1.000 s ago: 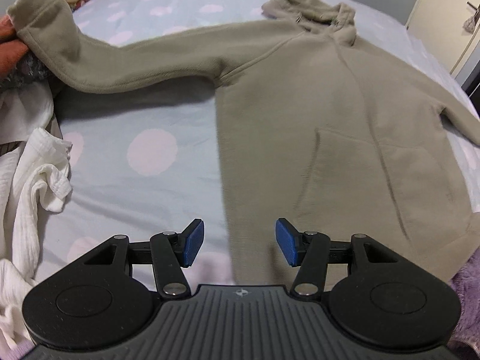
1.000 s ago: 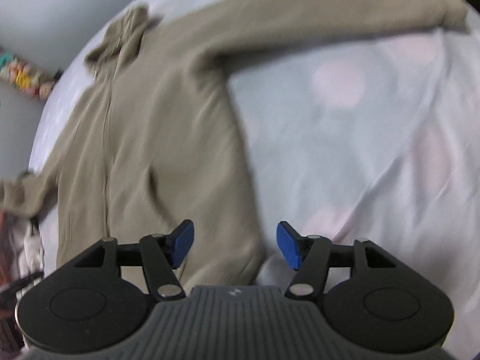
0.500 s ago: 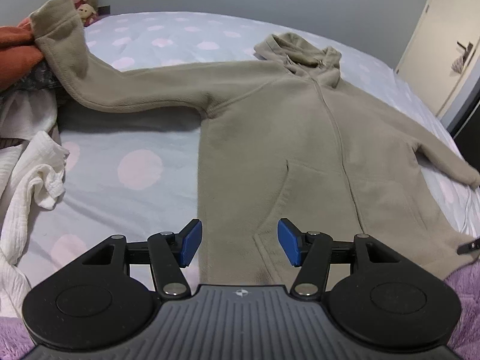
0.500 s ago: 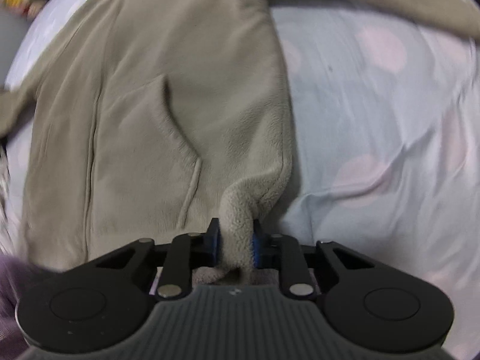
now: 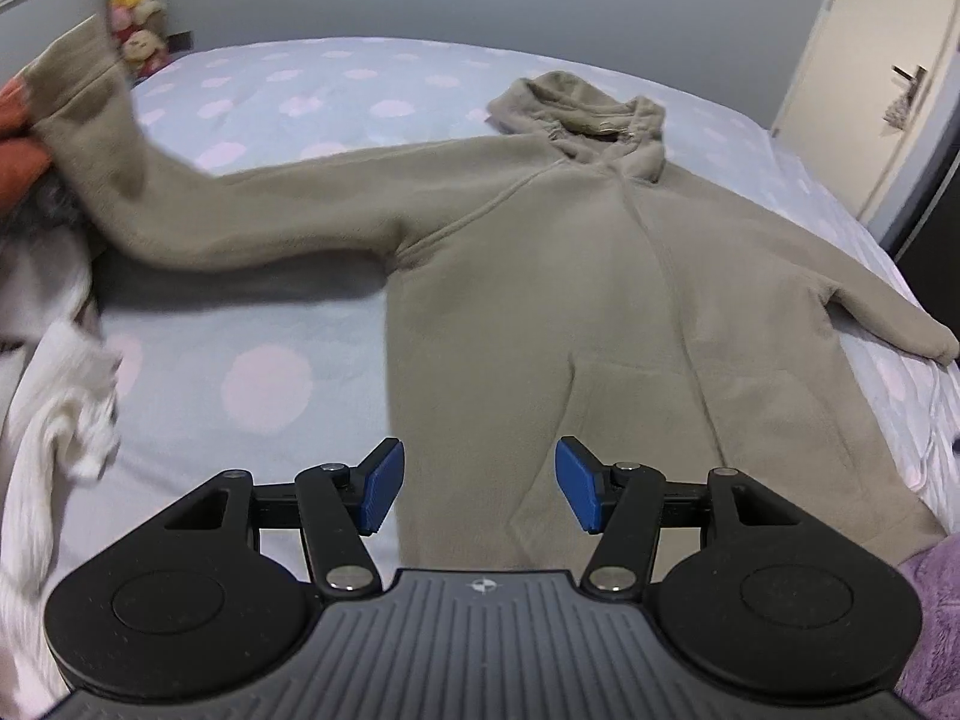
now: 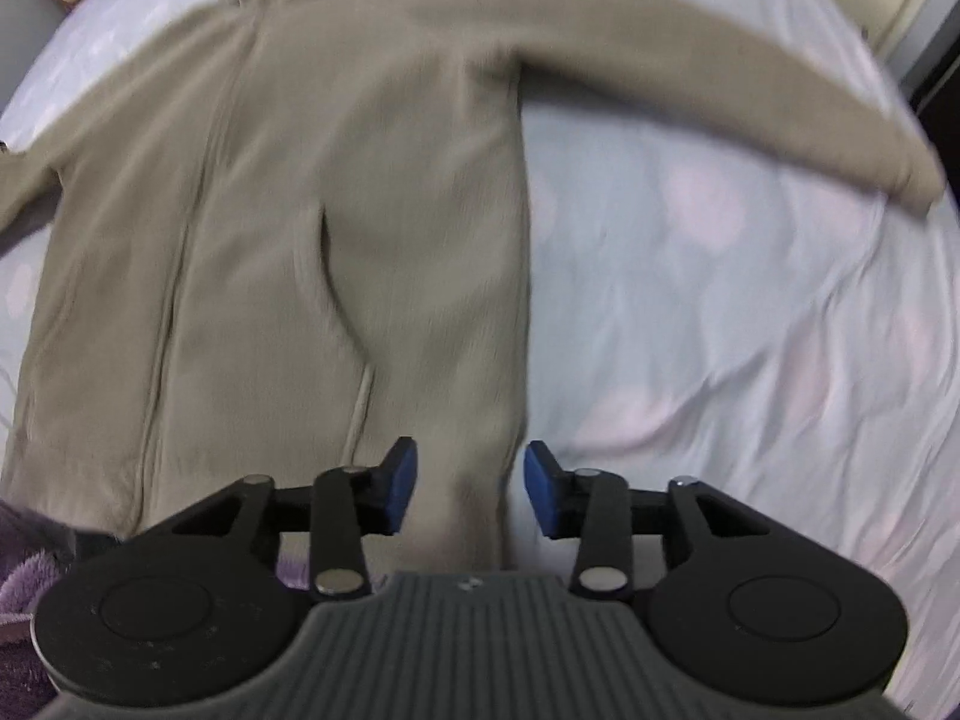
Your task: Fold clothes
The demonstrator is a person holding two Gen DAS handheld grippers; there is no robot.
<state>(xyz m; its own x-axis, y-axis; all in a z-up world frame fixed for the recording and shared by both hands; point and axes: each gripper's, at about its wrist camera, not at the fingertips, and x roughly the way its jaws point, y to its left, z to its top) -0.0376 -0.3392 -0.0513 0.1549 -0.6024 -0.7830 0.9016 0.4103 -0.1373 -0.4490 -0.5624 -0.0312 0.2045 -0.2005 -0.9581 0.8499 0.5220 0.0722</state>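
Left gripper, nearest the hoodie's hem: jaws apart, nothing held. Right gripper, over the hem's right corner: jaws have just been opening, fabric below them but not pinched. Hoodie: flat, front up, on the dotted bed, sleeves spread. White cloth left of the hoodie; its left cuff lies on an orange garment. Plush toys beyond.
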